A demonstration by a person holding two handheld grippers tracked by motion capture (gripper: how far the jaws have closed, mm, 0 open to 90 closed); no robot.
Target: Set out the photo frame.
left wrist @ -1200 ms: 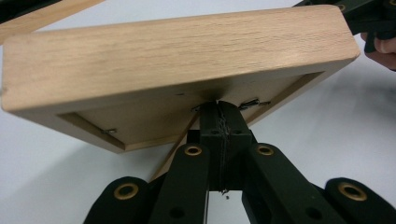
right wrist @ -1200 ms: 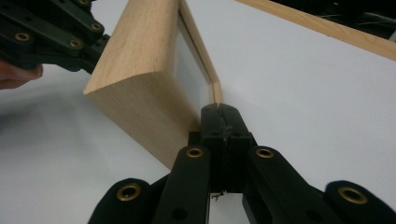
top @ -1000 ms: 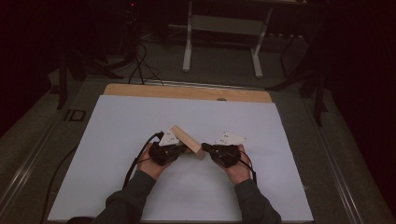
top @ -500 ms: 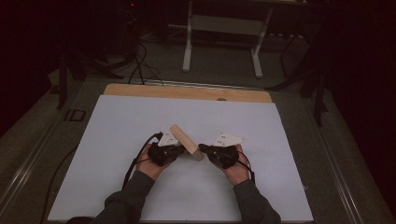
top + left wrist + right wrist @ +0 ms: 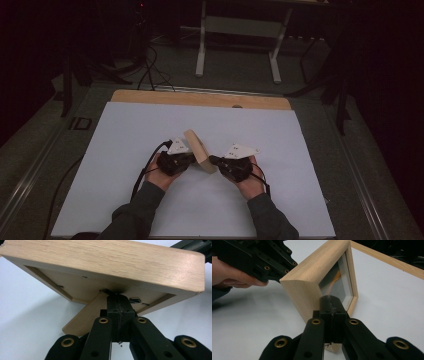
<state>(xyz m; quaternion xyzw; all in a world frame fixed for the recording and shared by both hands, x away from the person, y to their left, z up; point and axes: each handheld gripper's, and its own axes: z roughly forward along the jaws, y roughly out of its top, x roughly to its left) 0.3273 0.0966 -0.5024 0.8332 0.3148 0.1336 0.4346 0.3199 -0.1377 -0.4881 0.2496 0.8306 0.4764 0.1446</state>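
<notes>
**Two shut grippers at a wooden frame**

High view — wooden picture frame [image 5: 199,151] is stood tilted on the white table sheet [image 5: 125,145], between left gripper [image 5: 191,158] and right gripper [image 5: 213,160].

Left gripper view — jaws are pressed together at the frame's back, by its stand [image 5: 82,317].

Right gripper view — jaws are closed together, tips set against the glass front [image 5: 339,277].

— Where are the hands?

— Both forearms come in from six o'clock. The left hand [image 5: 162,175] holds the left gripper [image 5: 192,158] pointing toward three o'clock; the right hand [image 5: 250,182] holds the right gripper [image 5: 212,160] pointing toward nine.

— And the jaws?

— Both pairs are pressed together, tips nearly facing each other. Each gripper carries a grey plate and a trailing cable.
</notes>
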